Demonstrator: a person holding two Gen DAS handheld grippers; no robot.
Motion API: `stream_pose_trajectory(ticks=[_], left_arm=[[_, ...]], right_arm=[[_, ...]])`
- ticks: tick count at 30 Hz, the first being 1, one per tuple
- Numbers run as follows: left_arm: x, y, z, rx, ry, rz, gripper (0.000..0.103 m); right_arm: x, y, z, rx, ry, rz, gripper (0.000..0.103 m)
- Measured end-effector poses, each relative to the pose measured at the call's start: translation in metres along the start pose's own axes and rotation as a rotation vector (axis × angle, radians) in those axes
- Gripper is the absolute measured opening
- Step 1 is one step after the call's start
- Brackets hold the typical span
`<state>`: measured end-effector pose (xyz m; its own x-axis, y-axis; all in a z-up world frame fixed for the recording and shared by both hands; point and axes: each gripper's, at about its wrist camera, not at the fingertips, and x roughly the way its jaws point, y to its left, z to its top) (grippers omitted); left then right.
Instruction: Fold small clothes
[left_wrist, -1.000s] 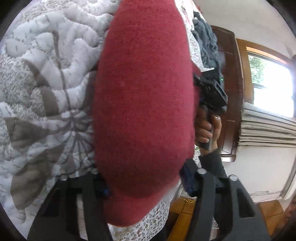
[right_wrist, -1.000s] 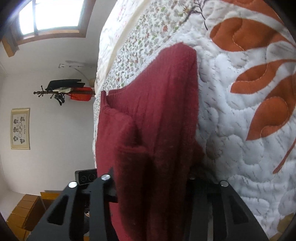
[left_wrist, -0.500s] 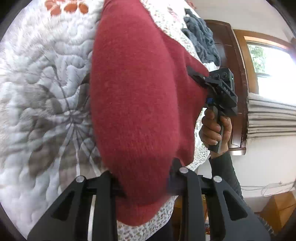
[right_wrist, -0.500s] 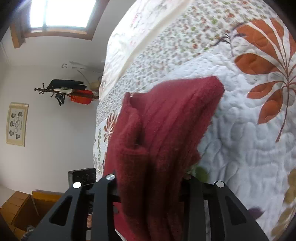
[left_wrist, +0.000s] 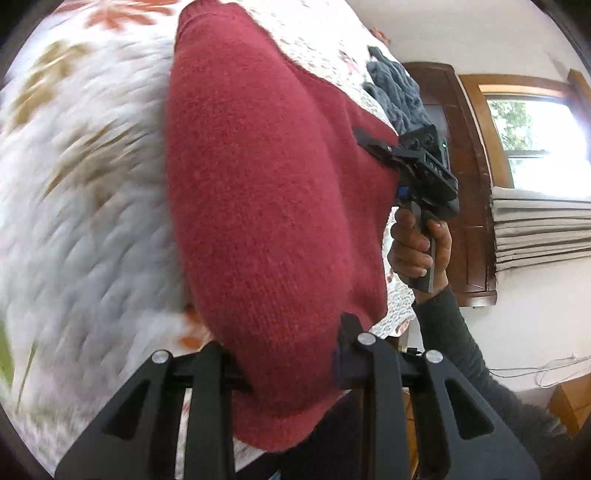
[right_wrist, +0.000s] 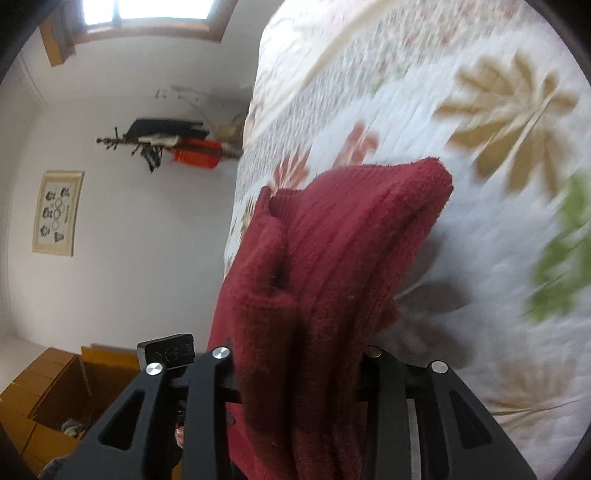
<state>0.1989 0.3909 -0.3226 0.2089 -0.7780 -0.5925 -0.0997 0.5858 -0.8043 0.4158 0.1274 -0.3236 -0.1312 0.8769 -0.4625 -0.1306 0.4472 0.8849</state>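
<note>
Your left hand-held gripper (left_wrist: 288, 354) and right hand-held gripper (right_wrist: 299, 354) each pinch the dark red knitted sweater (left_wrist: 258, 192), bunched and lifted above the leaf-patterned quilted bed (right_wrist: 480, 184), bed at three o'clock.

Daylight fills both views. In the left wrist view a window (left_wrist: 535, 144) at the right edge is blown out to near white; in the right wrist view another window (right_wrist: 147, 11) glares at the top left. The quilt (left_wrist: 85, 184) smears with motion blur, its leaf prints streaked, worst toward the rims in both views. The red knit garment (left_wrist: 258, 206) stays sharp, its stitches readable, and casts a soft grey shadow (right_wrist: 432, 299) on the quilt. Fisheye curvature bends the walls and frames, and black vignette closes the corners.
</note>
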Motion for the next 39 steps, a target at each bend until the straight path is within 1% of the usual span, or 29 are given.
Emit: stream_pose_trajectory(ticks=[4,6,8,10,11,12,13,14,15,16,17,18,19,20,21,22,23,24,25,26,28,29,30,31,33,35,36,37,39], left_arm=[[-0.023,0.034,-0.04,-0.034,-0.032,0.015,0.025],[-0.026,0.053,-0.054,-0.052,-0.038,0.021,0.025],[-0.023,0.069,-0.06,-0.068,-0.036,0.034,0.025],[-0.016,0.087,-0.062,-0.086,-0.027,0.029,0.029],[-0.013,0.093,-0.062,-0.099,-0.027,0.031,0.035],[-0.008,0.098,-0.061,-0.109,-0.025,0.04,0.047],[-0.004,0.103,-0.06,-0.116,-0.021,0.063,0.05],[-0.005,0.105,-0.061,-0.116,-0.021,0.063,0.051],[-0.007,0.105,-0.062,-0.116,-0.02,0.068,0.057],[-0.014,0.102,-0.063,-0.108,-0.028,0.094,0.062],[-0.025,0.097,-0.065,-0.092,-0.061,0.145,0.069],[-0.036,0.095,-0.067,-0.079,-0.096,0.196,0.073],[-0.056,0.086,-0.072,-0.055,-0.168,0.283,0.073],[-0.068,0.078,-0.076,-0.033,-0.217,0.327,0.073],[-0.082,0.067,-0.082,0.003,-0.268,0.359,0.073],[-0.094,0.051,-0.089,0.056,-0.31,0.347,0.073],[-0.1,0.041,-0.093,0.084,-0.325,0.317,0.072],[-0.1,0.032,-0.096,0.106,-0.328,0.274,0.07],[-0.093,0.022,-0.098,0.133,-0.303,0.217,0.069],[-0.082,0.016,-0.097,0.154,-0.27,0.184,0.065],[-0.05,0.011,-0.095,0.175,-0.193,0.174,0.06],[-0.038,0.013,-0.094,0.167,-0.158,0.173,0.057],[-0.027,0.02,-0.092,0.152,-0.129,0.17,0.056],[-0.013,0.025,-0.091,0.13,-0.104,0.174,0.056],[0.002,0.029,-0.093,0.13,-0.075,0.211,0.056],[0.008,0.033,-0.092,0.122,-0.071,0.229,0.057],[0.009,0.034,-0.091,0.121,-0.063,0.228,0.057],[0.008,0.032,-0.087,0.122,-0.048,0.223,0.057],[-0.003,0.022,-0.081,0.131,-0.042,0.185,0.057]], right_arm=[[0.058,0.0,-0.024,0.012,0.084,0.027,0.032],[0.078,-0.007,-0.032,0.031,0.116,0.033,0.032],[0.092,-0.021,-0.038,0.053,0.138,0.021,0.033],[0.098,-0.037,-0.04,0.096,0.136,0.028,0.034],[0.098,-0.041,-0.04,0.111,0.136,0.033,0.036],[0.098,-0.042,-0.039,0.114,0.137,0.015,0.041],[0.097,-0.042,-0.038,0.111,0.136,0.001,0.045],[0.093,-0.039,-0.037,0.111,0.135,-0.02,0.052],[0.087,-0.038,-0.038,0.11,0.124,-0.038,0.06],[0.077,-0.033,-0.037,0.1,0.1,-0.062,0.063],[0.067,-0.033,-0.038,0.088,0.074,-0.081,0.069],[0.051,-0.027,-0.041,0.069,0.026,-0.113,0.071],[0.037,-0.021,-0.048,0.046,-0.02,-0.137,0.071],[0.026,-0.018,-0.053,0.028,-0.049,-0.161,0.069],[0.013,-0.007,-0.065,-0.016,-0.098,-0.21,0.059],[0.008,0.001,-0.076,-0.053,-0.115,-0.222,0.053],[0.007,0.006,-0.083,-0.075,-0.116,-0.227,0.044],[0.01,0.014,-0.093,-0.108,-0.111,-0.245,0.039],[0.012,0.015,-0.097,-0.122,-0.105,-0.267,0.038],[0.018,0.016,-0.1,-0.131,-0.097,-0.294,0.038],[0.03,0.012,-0.101,-0.121,-0.085,-0.313,0.038],[0.036,0.013,-0.101,-0.126,-0.08,-0.319,0.029],[0.039,0.014,-0.1,-0.131,-0.08,-0.331,0.015],[0.039,0.016,-0.101,-0.141,-0.086,-0.345,0.013],[0.034,0.032,-0.106,-0.202,-0.136,-0.364,0.011],[0.037,0.039,-0.109,-0.255,-0.167,-0.418,0.01],[0.044,0.031,-0.106,-0.246,-0.154,-0.468,0.01],[0.051,0.021,-0.104,-0.227,-0.13,-0.493,0.01],[0.053,0.009,-0.101,-0.188,-0.114,-0.479,0.014]])
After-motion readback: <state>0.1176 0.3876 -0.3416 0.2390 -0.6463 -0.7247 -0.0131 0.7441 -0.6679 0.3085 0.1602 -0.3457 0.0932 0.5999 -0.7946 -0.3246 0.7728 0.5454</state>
